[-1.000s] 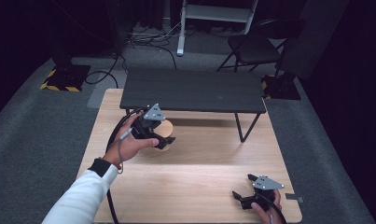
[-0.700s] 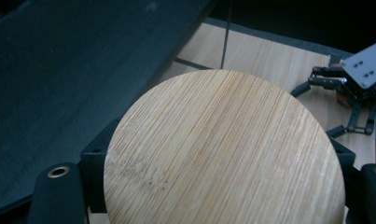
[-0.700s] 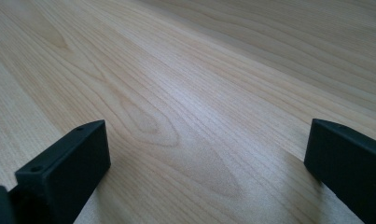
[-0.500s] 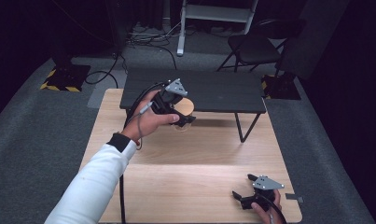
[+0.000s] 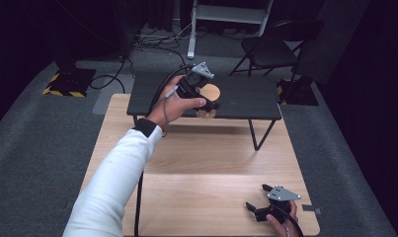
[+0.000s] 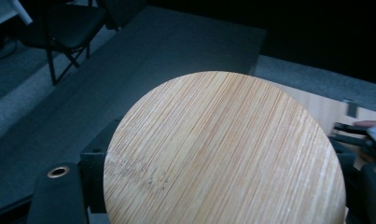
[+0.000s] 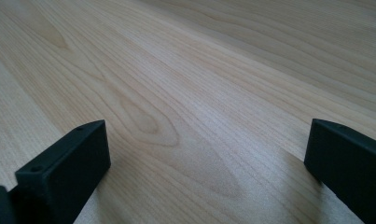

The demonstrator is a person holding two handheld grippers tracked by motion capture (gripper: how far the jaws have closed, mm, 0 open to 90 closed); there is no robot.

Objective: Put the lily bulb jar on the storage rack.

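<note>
High view: a pale wooden table [image 5: 201,163] lies before me, and a low black bench [image 5: 246,98] stands along its far edge. My left arm reaches out over the bench's near edge. My left gripper [image 5: 204,101] is clamped on a round bamboo disc [image 5: 210,92], held above the bench near its middle. In the left gripper view the disc [image 6: 223,154] lies flat between my jaws, its grain running away from me, with the bench top straight beneath and ahead. My right gripper [image 5: 258,207] rests at the table's near right corner, jaws wide apart, well away. No writing can be read anywhere.
</note>
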